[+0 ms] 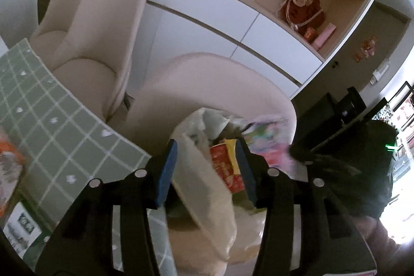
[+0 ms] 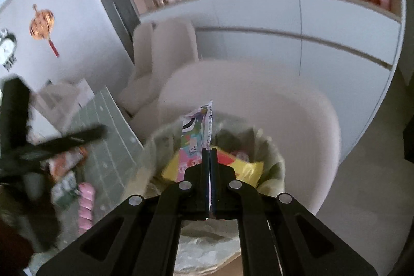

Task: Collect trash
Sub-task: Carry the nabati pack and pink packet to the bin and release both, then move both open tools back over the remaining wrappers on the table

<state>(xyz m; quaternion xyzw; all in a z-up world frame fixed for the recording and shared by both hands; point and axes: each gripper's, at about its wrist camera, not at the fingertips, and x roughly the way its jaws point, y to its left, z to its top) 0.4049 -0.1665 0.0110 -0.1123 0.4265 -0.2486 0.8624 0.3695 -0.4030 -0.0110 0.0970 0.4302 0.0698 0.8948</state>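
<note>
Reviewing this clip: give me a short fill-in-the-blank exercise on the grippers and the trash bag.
1. The right gripper is shut on a colourful ___.
2. The left gripper has its jaws ___, with the edge of the plastic bag between them.
3. The bag rests on a cream ___.
4. The tablecloth beside it is ___ with a white grid.

Missing words: wrapper; open; chair; green

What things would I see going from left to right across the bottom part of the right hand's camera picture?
Pink wrapper on the green checked tablecloth → yellow packet in the trash bag → cream round chair → floor.
</note>
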